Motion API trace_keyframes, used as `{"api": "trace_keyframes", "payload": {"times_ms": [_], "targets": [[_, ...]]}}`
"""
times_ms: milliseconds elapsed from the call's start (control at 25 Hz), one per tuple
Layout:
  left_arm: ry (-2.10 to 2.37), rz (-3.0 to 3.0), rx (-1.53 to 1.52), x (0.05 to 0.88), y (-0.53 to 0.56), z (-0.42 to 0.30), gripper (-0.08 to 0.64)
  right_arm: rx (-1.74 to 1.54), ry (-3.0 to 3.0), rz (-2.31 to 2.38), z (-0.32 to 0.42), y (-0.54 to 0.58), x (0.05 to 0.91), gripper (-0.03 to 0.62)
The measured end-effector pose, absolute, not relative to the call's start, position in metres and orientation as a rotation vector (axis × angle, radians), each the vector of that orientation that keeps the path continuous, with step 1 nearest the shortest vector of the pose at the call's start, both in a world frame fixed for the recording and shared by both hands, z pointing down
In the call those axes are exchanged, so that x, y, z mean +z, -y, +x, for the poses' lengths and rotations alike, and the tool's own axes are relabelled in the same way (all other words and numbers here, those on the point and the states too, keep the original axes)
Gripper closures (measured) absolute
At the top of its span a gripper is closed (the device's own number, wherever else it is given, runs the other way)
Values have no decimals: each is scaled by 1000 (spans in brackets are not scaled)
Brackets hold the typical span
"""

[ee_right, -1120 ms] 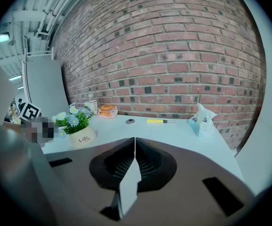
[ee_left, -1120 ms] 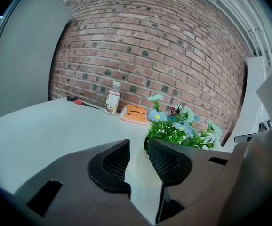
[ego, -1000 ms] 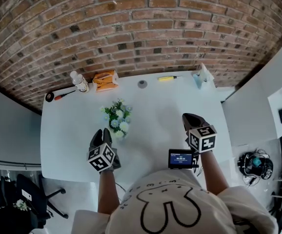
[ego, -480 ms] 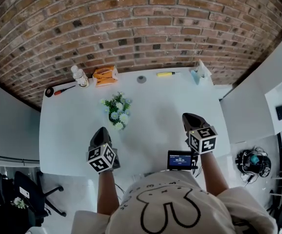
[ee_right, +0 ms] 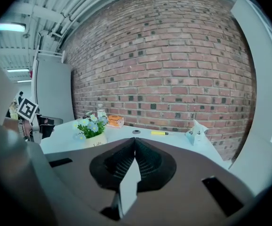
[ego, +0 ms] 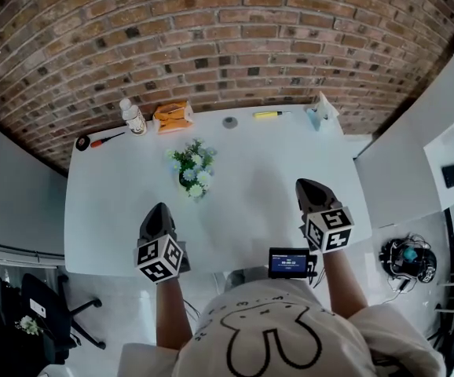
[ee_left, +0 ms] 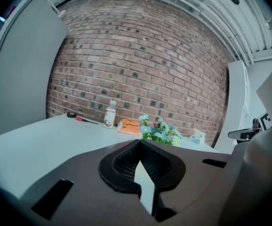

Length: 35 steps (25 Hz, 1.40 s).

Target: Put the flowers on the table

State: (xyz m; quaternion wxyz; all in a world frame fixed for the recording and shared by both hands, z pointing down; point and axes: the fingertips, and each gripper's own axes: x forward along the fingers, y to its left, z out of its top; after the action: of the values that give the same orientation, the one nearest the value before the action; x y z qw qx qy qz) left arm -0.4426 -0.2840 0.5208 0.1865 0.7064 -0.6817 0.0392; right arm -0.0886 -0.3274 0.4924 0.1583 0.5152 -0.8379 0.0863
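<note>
The flowers, small white and blue blooms in a white pot, stand upright on the white table, left of its middle. They also show in the left gripper view and in the right gripper view. My left gripper hovers near the table's front edge, a short way in front of the flowers and apart from them. Its jaws are shut with nothing between them. Over the right side of the table my right gripper is shut and empty too.
Along the back edge by the brick wall lie a tape roll, a red screwdriver, a bottle, an orange pack, a grey disc, a yellow screwdriver and a white paper box. A small screen device sits at the front edge.
The left jaws, open beside the flowers a second ago, have shut empty. Both grippers have drawn back toward the front edge and risen. The flowers stay in place.
</note>
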Motion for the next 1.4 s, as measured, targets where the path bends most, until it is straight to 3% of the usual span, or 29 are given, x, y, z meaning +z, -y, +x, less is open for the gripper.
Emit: {"api": "trace_keyframes", "payload": {"times_ms": [1400], "targets": [[2240, 2095, -64, 412, 161, -453, 549, -86, 2670, 1276, -128, 247, 414, 574]]}}
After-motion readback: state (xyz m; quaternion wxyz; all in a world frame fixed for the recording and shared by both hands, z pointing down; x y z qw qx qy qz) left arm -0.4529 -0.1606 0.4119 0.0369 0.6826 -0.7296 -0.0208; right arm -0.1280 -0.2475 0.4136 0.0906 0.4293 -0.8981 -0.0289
